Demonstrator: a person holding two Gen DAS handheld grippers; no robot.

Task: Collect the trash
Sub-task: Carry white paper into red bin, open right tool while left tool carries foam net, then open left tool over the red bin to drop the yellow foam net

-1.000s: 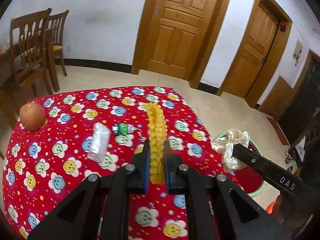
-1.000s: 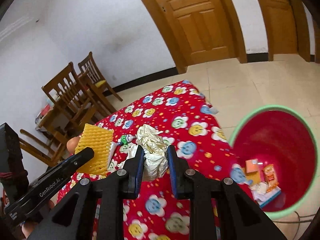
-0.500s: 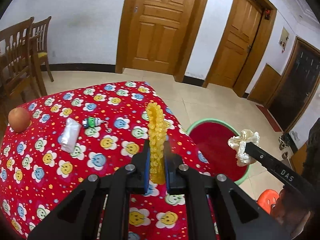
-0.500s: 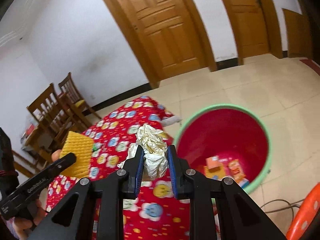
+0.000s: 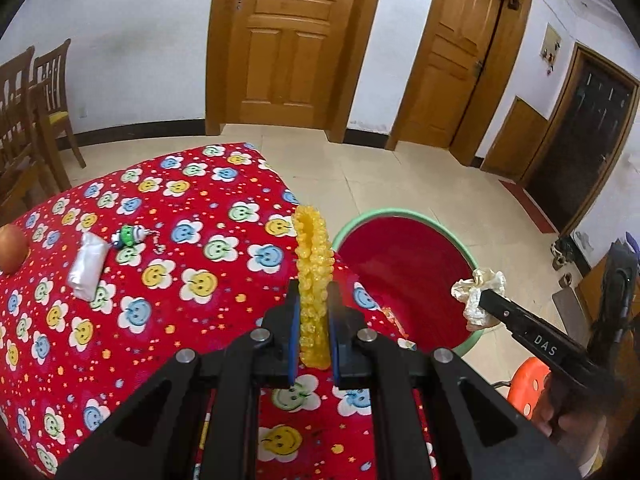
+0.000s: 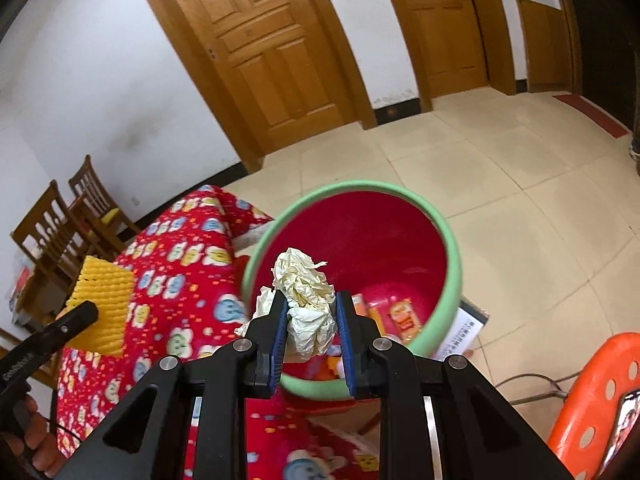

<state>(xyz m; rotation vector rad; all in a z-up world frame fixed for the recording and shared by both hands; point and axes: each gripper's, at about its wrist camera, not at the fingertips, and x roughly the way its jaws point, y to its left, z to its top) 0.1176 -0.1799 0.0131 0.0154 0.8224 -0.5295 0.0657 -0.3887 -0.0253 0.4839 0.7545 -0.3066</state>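
Observation:
My left gripper (image 5: 313,312) is shut on a yellow foam fruit net (image 5: 312,264), held edge-on above the table's right edge; the net shows flat in the right wrist view (image 6: 102,300). My right gripper (image 6: 311,322) is shut on a crumpled cream paper wad (image 6: 306,300) and holds it over the near rim of the red bin with a green rim (image 6: 452,248). The bin (image 5: 400,216) stands on the floor right of the table. Several wrappers (image 6: 402,316) lie inside it. The wad also shows in the left wrist view (image 5: 478,294).
The table has a red smiley-flower cloth (image 5: 140,280). On it lie a clear plastic packet (image 5: 88,266), a small green-white toy with a chain (image 5: 130,236) and an apple (image 5: 12,246). An orange stool (image 6: 600,392), wooden chairs (image 5: 36,108) and doors (image 5: 292,40) stand around.
Both grippers have swung right, away from the table middle toward the bin. The paper wad went from over the cloth to over the bin's rim. Both grips are unchanged.

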